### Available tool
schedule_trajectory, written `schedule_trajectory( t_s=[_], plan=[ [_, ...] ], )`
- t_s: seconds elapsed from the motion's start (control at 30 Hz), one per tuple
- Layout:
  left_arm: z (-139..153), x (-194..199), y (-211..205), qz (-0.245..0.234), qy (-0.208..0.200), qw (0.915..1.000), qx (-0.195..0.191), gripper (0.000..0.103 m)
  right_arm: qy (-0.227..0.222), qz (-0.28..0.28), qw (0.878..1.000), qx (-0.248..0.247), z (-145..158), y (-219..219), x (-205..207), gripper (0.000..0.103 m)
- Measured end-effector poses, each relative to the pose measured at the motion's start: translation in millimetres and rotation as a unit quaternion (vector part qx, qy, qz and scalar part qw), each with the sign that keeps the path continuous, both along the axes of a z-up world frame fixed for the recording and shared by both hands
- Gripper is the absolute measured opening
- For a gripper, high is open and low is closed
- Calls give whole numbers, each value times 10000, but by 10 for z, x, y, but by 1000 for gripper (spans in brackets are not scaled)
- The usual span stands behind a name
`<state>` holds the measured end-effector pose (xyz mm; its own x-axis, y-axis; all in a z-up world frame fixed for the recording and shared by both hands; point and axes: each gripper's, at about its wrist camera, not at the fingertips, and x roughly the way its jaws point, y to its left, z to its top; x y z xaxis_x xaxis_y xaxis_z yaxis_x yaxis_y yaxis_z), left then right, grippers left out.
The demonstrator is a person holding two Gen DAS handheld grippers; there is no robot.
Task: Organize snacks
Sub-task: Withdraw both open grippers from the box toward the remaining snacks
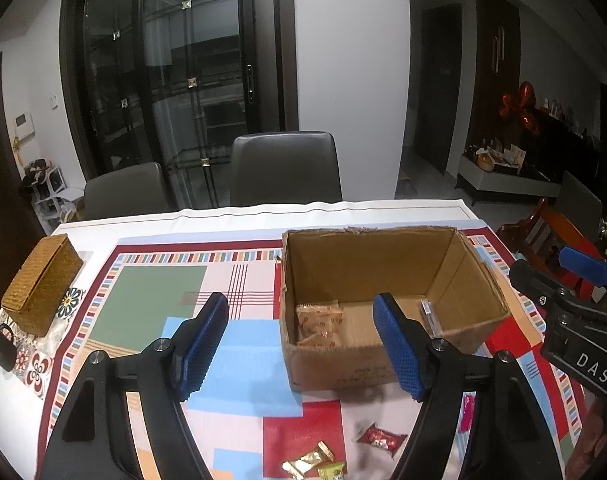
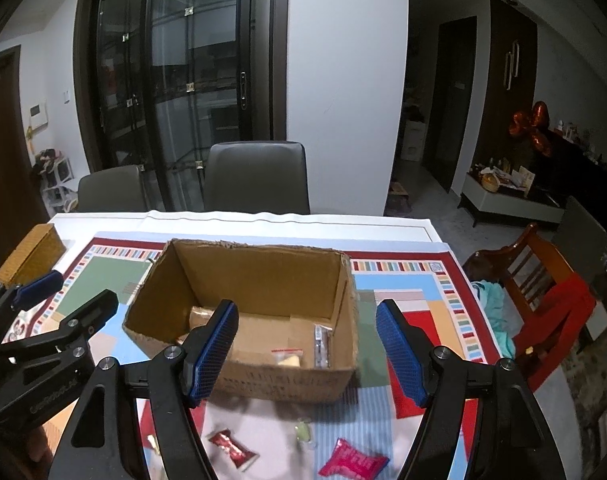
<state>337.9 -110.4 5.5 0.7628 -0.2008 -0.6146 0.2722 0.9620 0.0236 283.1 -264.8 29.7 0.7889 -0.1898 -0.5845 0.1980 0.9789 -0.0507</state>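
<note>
An open cardboard box (image 1: 367, 364) (image 2: 279, 380) stands on the patterned tablecloth and holds a few small snack packets (image 1: 319, 322) (image 2: 289, 358). My left gripper (image 1: 303, 344) is open and empty, hovering before the box's near left corner. My right gripper (image 2: 307, 348) is open and empty, hovering above the box's near wall. Loose snacks lie on the cloth in front of the box: a red wrapped candy (image 1: 381, 438) (image 2: 231, 448), a gold packet (image 1: 307, 462), a pink packet (image 2: 351, 462) and a small green one (image 2: 303, 432).
A woven wicker box (image 1: 39, 284) (image 2: 29, 260) sits at the table's left. Two grey chairs (image 1: 285, 168) stand behind the far edge. A red wooden chair (image 2: 543, 300) stands to the right. The other gripper shows at the edge of each view (image 1: 575, 308) (image 2: 43, 320).
</note>
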Motion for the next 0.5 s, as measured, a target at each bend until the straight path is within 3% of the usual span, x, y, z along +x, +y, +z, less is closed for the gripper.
schedule_trajectory(
  t_s=[0.5],
  plan=[
    [-71, -382, -42, -53, -49, 9999, 82, 74, 42, -115, 9999, -89, -102, -55, -373, 72]
  ],
)
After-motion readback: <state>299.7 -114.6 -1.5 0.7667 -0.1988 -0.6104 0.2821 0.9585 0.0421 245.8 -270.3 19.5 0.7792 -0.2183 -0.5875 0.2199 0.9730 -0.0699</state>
